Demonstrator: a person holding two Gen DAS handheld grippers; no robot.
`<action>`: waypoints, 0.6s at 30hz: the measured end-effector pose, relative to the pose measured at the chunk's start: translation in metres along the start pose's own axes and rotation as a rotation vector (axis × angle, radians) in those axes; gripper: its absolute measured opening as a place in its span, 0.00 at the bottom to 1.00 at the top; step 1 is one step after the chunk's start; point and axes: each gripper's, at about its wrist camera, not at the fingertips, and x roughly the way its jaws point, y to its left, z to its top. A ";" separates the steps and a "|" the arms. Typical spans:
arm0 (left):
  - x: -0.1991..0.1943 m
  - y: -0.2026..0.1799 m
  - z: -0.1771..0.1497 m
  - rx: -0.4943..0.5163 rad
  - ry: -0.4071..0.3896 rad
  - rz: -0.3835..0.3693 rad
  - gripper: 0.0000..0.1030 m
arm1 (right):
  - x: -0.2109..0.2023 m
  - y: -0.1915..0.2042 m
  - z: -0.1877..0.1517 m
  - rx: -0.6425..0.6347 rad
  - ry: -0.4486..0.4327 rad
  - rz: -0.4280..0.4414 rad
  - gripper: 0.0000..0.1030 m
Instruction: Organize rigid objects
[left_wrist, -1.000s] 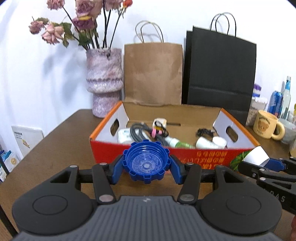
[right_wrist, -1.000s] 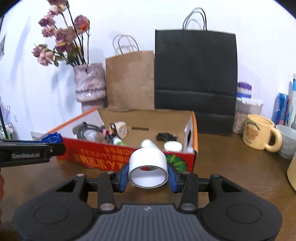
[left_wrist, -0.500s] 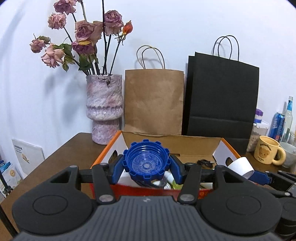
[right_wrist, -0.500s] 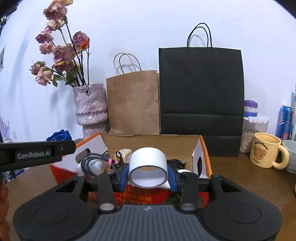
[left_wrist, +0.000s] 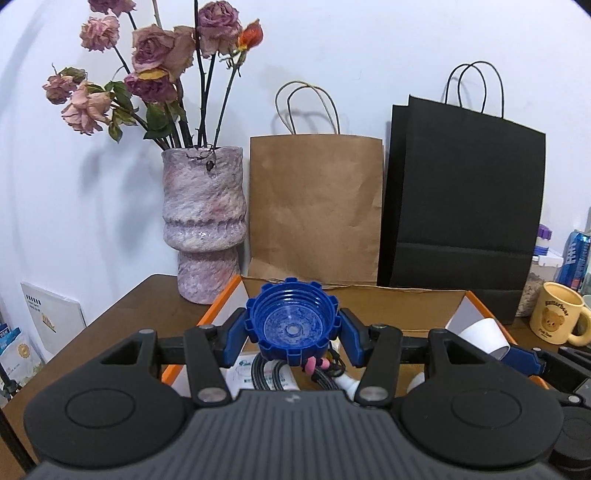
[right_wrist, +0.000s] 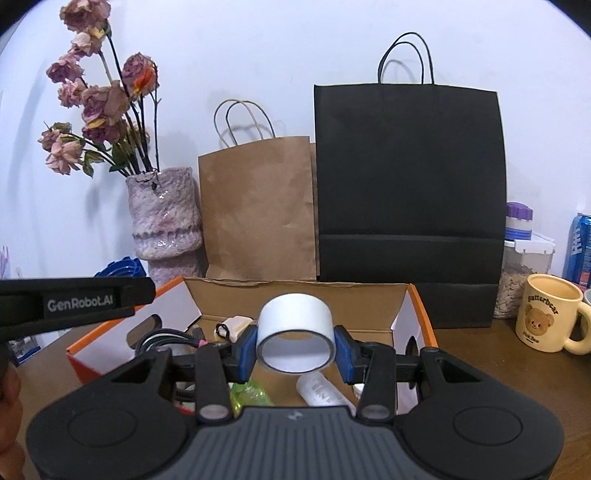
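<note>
The left claw pinches a blue cap between its blue pads, the cap's hollow, threaded side facing the camera. It hangs over the near left part of an open box, orange outside and white and brown within. The right claw pinches a white tape roll by its flat sides, the roll's hole facing the camera, over the box's middle.

In the left view the right claw shows at 3 o'clock with the roll just inside the box's right wall. In the right view the left claw's black finger marked "GenRobot.AI" reaches in from 9 o'clock, with the cap peeking above it.

Inside the box, below the cap, lie coiled black cables with a pink clip and a white bottle neck. The right view shows the cables at 9 o'clock of the roll, a small cream thing near the back wall, a green wrapper and a white tube under the claw.

The box rests on a brown surface. Behind it, from 10 to 2 o'clock, stand a mottled pink vase with dried roses, a brown bag and a black bag. At 3 o'clock sit a yellow bear mug, a jar with a purple lid and a blue can.
</note>
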 end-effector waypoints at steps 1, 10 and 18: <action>0.005 0.000 0.001 0.003 0.002 0.004 0.52 | 0.004 0.000 0.001 -0.003 0.002 0.000 0.41; 0.043 0.003 0.000 0.035 0.053 0.030 0.54 | 0.031 -0.008 0.002 -0.023 0.046 -0.006 0.41; 0.049 0.012 0.001 0.050 0.042 0.052 1.00 | 0.033 -0.015 0.000 -0.024 0.055 -0.024 1.00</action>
